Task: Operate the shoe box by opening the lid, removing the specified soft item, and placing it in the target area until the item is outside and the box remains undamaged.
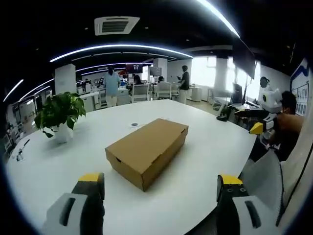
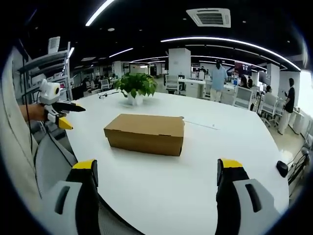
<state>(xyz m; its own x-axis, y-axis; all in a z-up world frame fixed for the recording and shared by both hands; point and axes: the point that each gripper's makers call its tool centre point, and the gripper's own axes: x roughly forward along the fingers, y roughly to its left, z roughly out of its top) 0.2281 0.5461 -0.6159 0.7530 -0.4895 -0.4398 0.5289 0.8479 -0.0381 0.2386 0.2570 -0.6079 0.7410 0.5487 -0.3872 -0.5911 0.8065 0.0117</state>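
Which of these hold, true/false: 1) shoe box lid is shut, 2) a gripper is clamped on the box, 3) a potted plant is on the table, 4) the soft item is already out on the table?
1) True: the shoe box sits closed on the white table.
2) False: the left gripper and right gripper are both open, short of the box.
3) True: potted plant stands beyond the box.
4) False: no soft item lies out; the box is unopened.

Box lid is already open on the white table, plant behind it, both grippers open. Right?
Not quite: the box is closed, its lid flat, as the left gripper view shows. It sits on the white table, plant behind, left gripper and right gripper open.
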